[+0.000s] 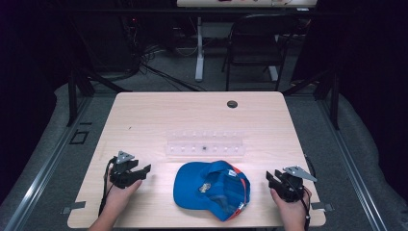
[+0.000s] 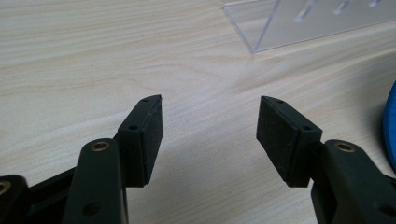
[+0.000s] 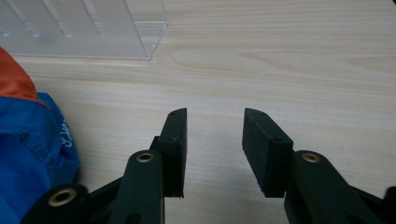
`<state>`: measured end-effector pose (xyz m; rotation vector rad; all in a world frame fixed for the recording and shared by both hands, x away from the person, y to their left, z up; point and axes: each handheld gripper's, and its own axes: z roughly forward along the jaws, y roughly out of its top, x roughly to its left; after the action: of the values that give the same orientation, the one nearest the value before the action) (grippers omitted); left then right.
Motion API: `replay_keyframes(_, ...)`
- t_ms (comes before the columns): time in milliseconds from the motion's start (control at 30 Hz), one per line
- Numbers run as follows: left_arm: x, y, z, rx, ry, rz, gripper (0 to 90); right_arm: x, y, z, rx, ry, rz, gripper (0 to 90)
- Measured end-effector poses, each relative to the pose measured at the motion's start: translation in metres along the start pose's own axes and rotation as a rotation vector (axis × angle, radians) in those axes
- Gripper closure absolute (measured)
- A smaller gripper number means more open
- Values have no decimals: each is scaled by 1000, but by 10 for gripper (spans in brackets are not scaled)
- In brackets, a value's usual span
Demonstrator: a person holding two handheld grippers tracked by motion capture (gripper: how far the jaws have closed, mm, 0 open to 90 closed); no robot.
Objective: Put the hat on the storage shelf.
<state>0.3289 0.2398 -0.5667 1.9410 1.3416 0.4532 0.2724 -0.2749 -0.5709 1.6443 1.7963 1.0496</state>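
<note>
Pale wooden table [image 1: 144, 115] in a dark room, folding chair [image 1: 255, 43] behind. Blue cap [image 1: 211, 188] lies upturned between the left gripper [image 1: 143, 169] and right gripper [image 1: 270, 177], both spread, empty; clear rack [image 1: 204, 144] just beyond.

The small dark speck on the clear acrylic rack [image 1: 205, 144] is too tiny to make out. In the left gripper view the blue cap [image 2: 390, 126] is just a sliver cut off at the right edge, and the rack [image 2: 308, 23] runs off the top. In the right gripper view the cap [image 3: 28, 135] is cropped at the left.
</note>
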Motion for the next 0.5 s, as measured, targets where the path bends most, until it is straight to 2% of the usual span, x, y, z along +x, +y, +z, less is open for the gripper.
replay_keyframes(67, 0, 0, -1, 2, -2, -4, 407, 0, -1, 0, 6, 1, 0, 640)
replay_keyframes(133, -2, -1, -1, 1, 1, 1, 403, 1, -2, -2, 14, 31, 11, 636)
replay_keyframes(200, -3, 0, -2, 6, 6, 13, 402, 3, -3, -3, 28, 31, 2, 620)
replay_keyframes(300, -3, 1, -2, -1, -3, 0, 401, 5, -1, -6, 49, 44, -4, 591)
replay_keyframes(400, -5, 3, -1, -7, 6, 9, 383, 5, 0, -8, 62, 45, -4, 591)
replay_keyframes(500, -5, 3, 0, -10, -1, 17, 380, 3, 3, -12, 77, 52, 21, 601)
